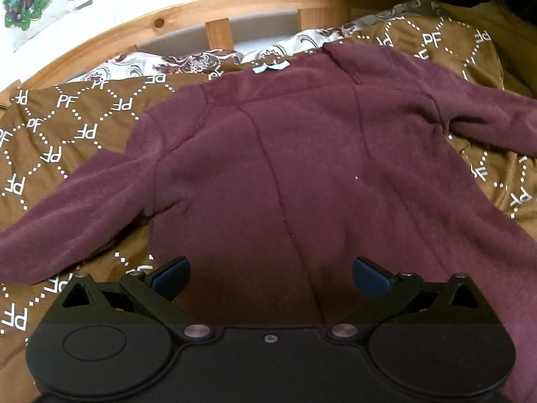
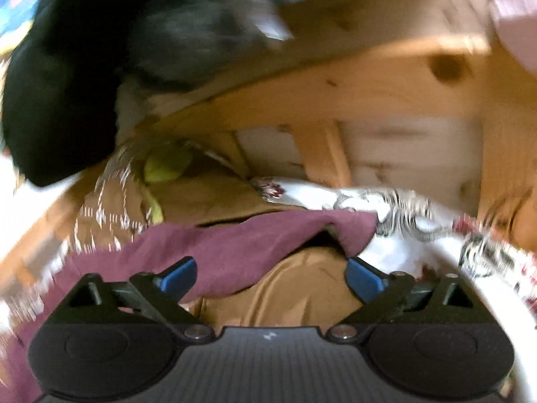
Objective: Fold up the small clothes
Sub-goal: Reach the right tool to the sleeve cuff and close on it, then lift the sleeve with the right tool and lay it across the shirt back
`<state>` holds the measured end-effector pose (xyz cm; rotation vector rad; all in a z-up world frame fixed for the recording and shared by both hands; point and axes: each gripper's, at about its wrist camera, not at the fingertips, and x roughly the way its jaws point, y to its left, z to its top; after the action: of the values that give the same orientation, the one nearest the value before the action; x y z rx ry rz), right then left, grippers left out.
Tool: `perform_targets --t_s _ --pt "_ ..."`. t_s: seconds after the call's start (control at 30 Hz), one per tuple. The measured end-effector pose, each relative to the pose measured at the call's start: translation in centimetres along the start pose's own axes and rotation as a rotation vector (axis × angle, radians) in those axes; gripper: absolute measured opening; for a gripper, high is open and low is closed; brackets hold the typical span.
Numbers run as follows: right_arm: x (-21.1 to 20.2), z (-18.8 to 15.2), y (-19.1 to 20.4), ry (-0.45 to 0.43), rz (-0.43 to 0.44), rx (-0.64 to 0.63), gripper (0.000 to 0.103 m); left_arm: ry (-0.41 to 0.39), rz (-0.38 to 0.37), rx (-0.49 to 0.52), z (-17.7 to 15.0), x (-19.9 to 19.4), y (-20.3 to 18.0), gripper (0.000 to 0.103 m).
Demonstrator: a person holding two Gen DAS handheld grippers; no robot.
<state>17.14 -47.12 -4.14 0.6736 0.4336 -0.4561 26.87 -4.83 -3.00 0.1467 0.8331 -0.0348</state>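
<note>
Two sets of blue-padded fingers stand wide apart, each with nothing pinched between its pads. The left gripper hangs over the lower body of a small maroon sweatshirt, which lies spread flat on a brown bedcover printed with white dotted diamonds and letters. The garment's body runs straight ahead of these fingers to the collar; one sleeve stretches out to the left of them, the other to the right. Beyond the collar lie floral pillows and a wooden headboard. In the blurred right wrist view, the right gripper faces a maroon sleeve that crosses just ahead of its left finger, with bare brown cover between the pads. No container shows in either view
</note>
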Motion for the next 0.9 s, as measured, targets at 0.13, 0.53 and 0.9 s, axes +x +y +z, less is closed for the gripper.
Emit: perform_targets --t_s 0.13,0.53,0.9 --pt "1.0 1.4 -2.1 -0.031 -0.036 0.226 0.092 0.009 -0.002 0.007 -0.2 -0.1 0.4 0.102" --pt "-1.1 2.6 4.8 -0.302 -0.077 -0.031 0.007 -0.071 0.042 -0.104 1.2 -5.0 5.3 0.102" --pt "-8.7 -9.8 21.1 -0.513 0.474 -0.906 0.006 -0.176 0.087 -0.31 1.6 -8.3 12.4 0.102"
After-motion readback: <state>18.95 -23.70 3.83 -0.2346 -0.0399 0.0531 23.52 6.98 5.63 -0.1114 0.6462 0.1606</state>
